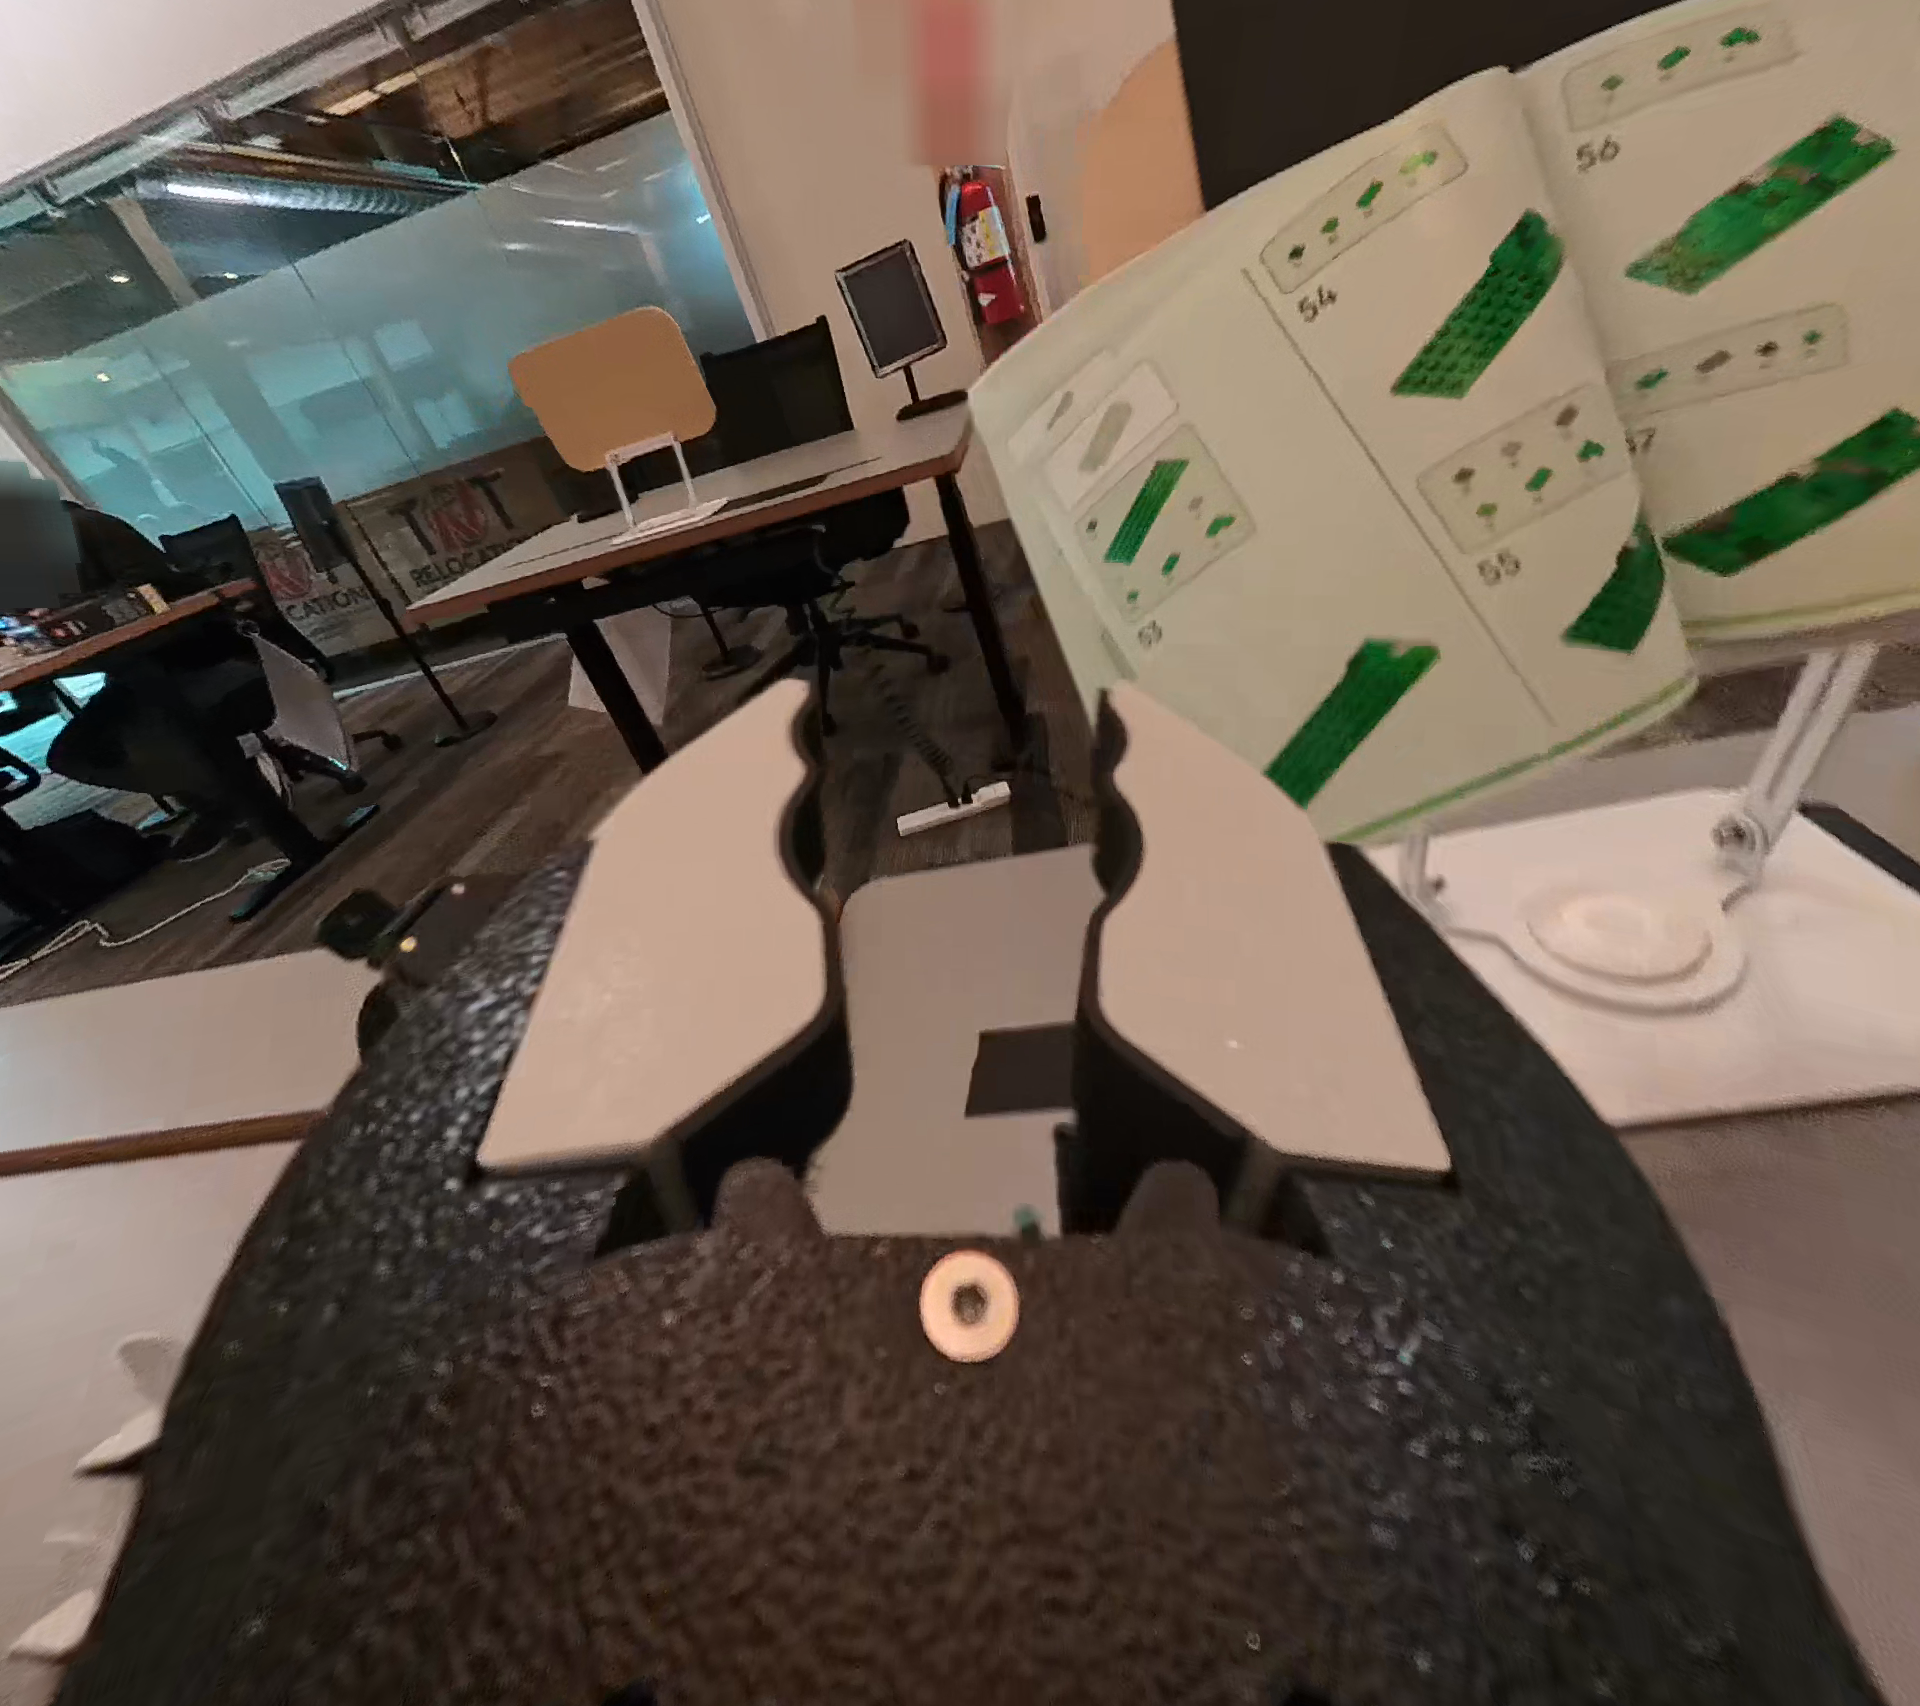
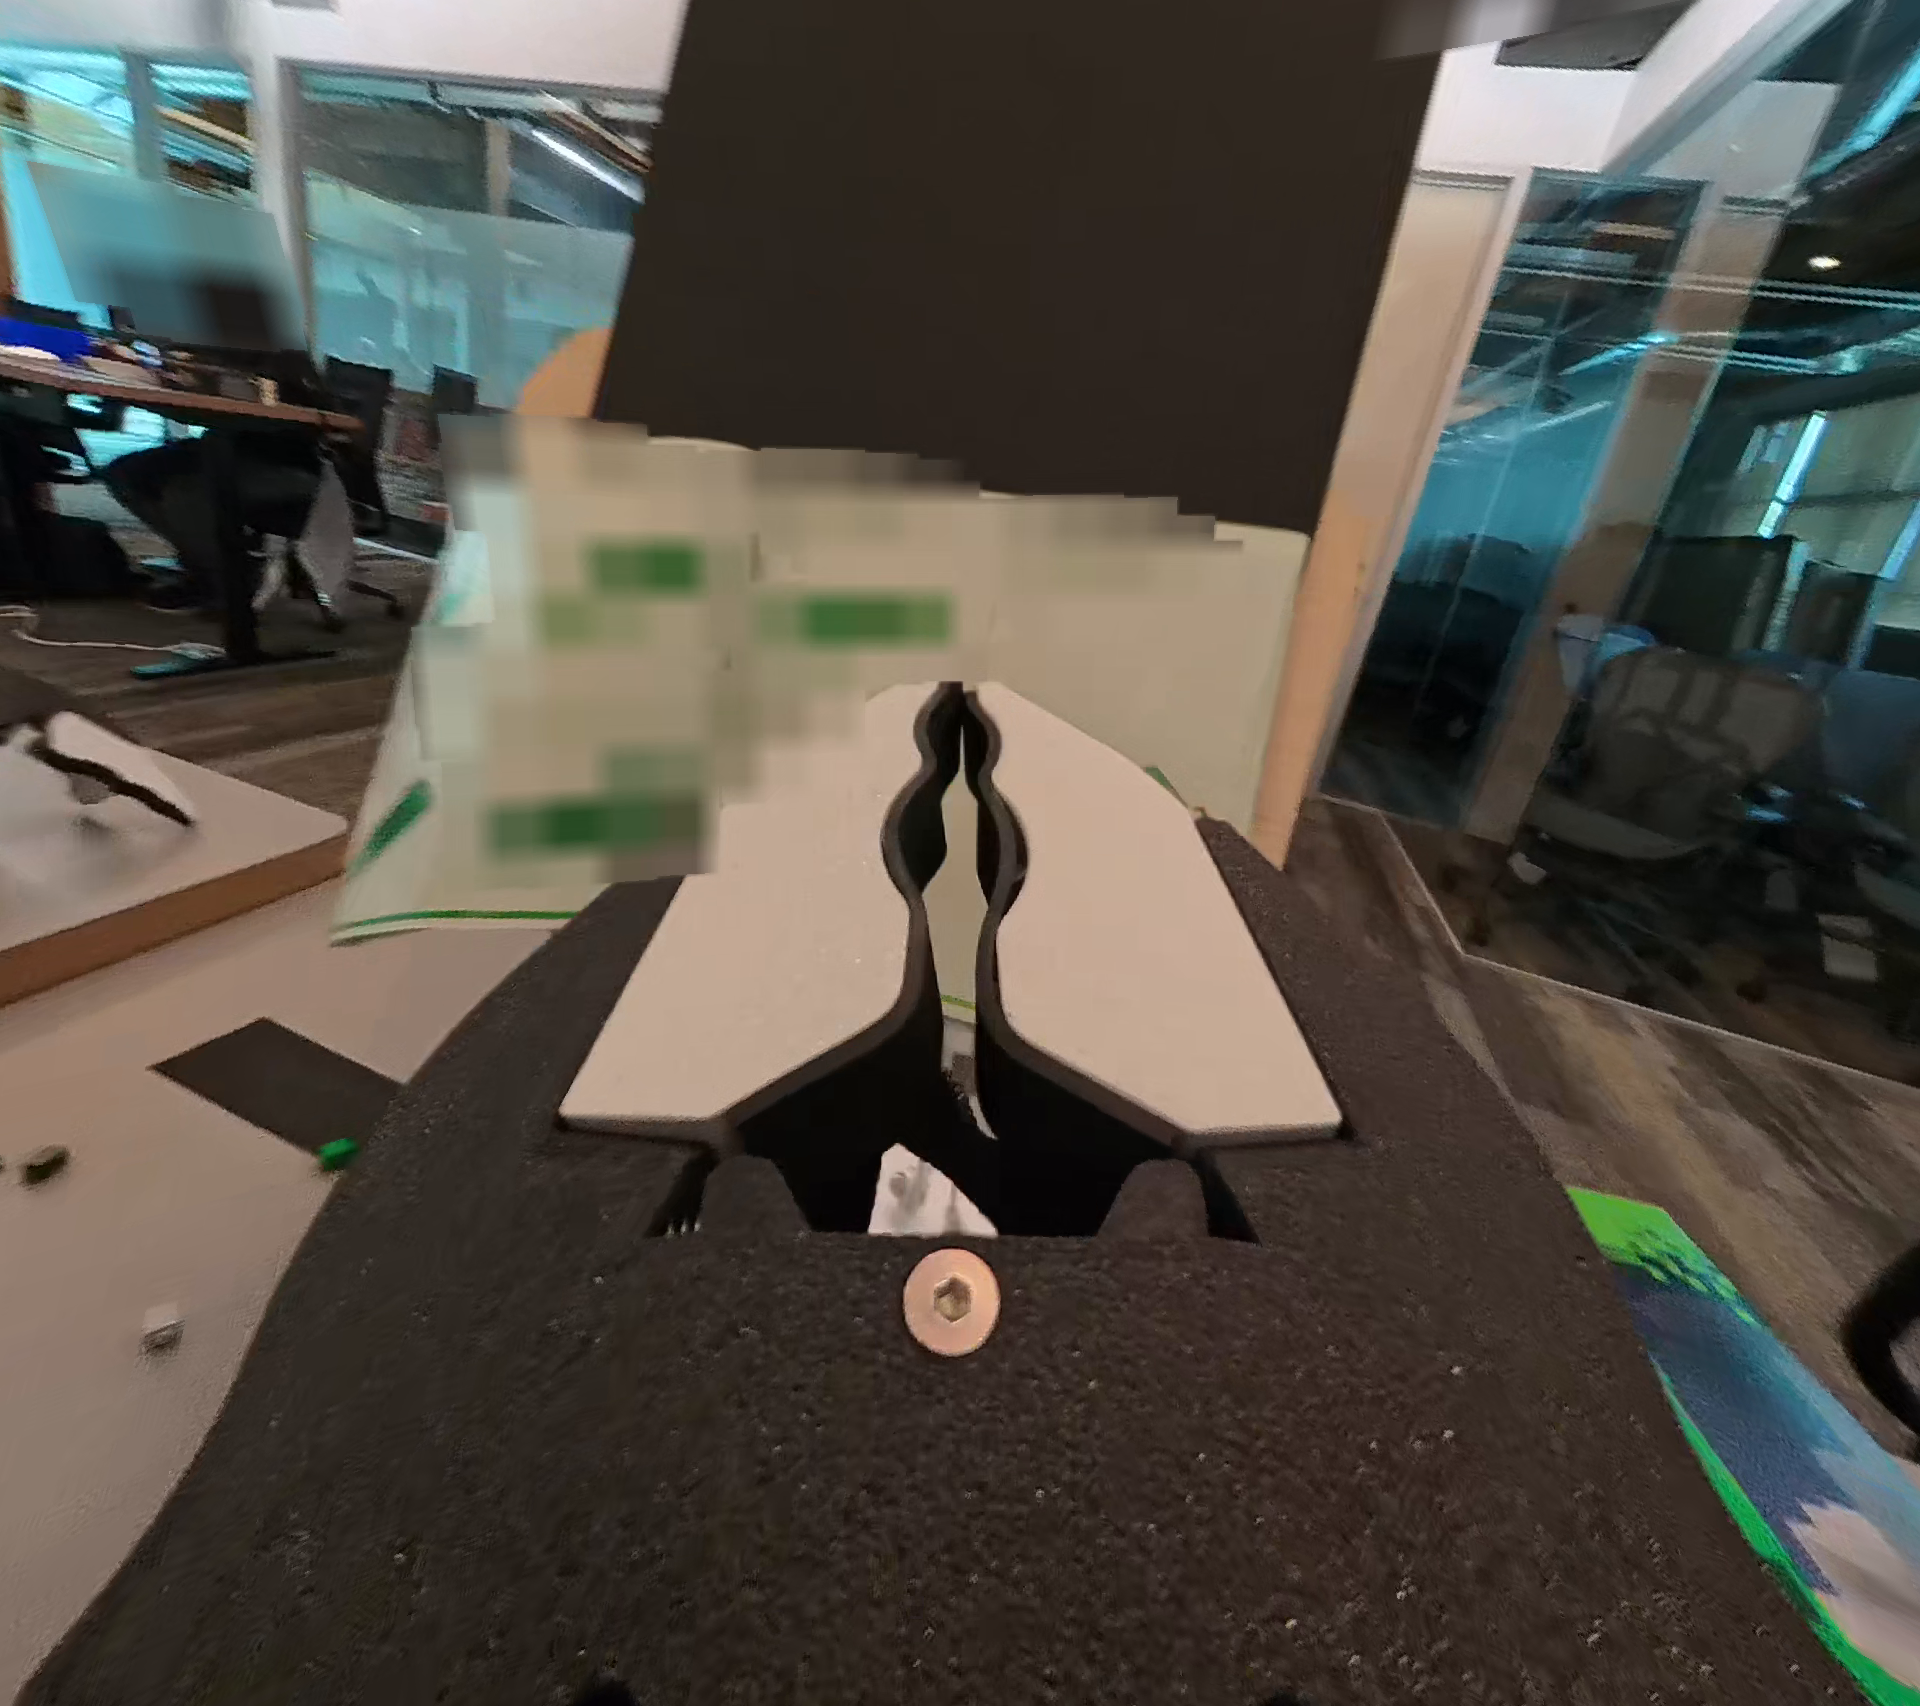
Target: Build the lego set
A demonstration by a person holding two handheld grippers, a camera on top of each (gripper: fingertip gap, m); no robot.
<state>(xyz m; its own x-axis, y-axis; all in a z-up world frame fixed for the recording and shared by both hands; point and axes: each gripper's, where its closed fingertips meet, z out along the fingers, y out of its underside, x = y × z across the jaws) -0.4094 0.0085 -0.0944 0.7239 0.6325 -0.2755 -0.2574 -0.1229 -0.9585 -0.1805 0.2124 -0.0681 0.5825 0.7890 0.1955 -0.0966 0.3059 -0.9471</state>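
Right claw [image 2: 958,700] clamps shut on a booklet [image 2: 1091,617] page (thin paper; a tug could tear it), left claw [image 1: 951,721] open beside it.

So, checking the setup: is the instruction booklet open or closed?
Open: the booklet shows spread pages with green diagrams, propped on a clear stand.

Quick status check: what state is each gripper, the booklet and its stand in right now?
Left gripper: open, nothing between its fingers, beside the booklet's left edge.
Right gripper: fingertips together at a page; grip unclear.
Instruction booklet: open, propped up, left pages curling.
Clear stand: upright on the table, bearing the booklet.
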